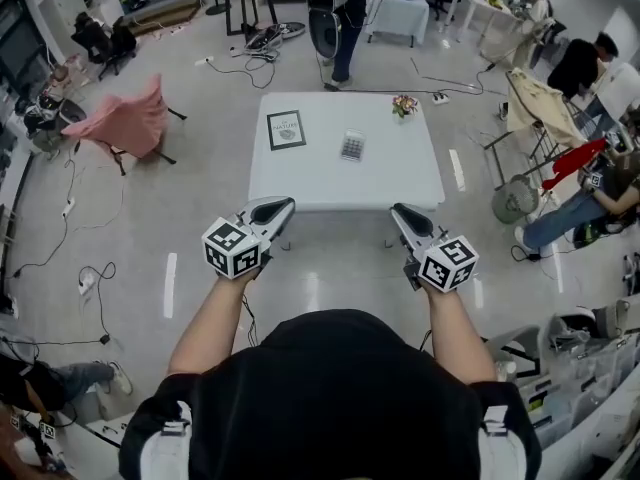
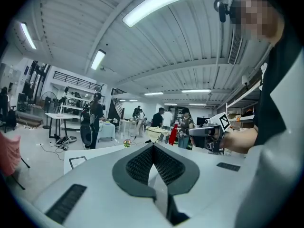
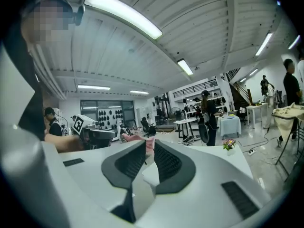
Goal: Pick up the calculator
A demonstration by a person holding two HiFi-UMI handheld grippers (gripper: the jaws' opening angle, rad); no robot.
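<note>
- The person's forearms reach forward, each hand carrying a marker cube, the left cube [image 1: 233, 248] and the right cube [image 1: 448, 263].
- The left tongs [image 1: 283, 206] hang over the floor just short of the tabletop's near edge. In the left gripper view their dark ribbed pads meet at the tips, with nothing between them.
- The right tongs [image 1: 398, 209] are level with them at the same edge and well apart from them. In the right gripper view a narrow slit shows between the pads, and nothing is held.
- The white tabletop [image 1: 300, 183] lies straight ahead, its near half bare.
- The calculator [image 1: 352, 146] lies flat a little right of the tabletop's middle, well beyond both tongs and touched by neither. It is small, rectangular and grey, and a grid of paler keys covers most of its face. Finer detail is too small to tell.
- A dark-framed picture [image 1: 286, 129] lies flat to the calculator's left, apart from it.
- A small bunch of flowers [image 1: 404, 105] stands near the far right corner.
- Beyond the tabletop, a pink-draped chair [image 1: 130, 120] stands on the floor at the left, and a person [image 1: 345, 18] stands behind the far edge.
</note>
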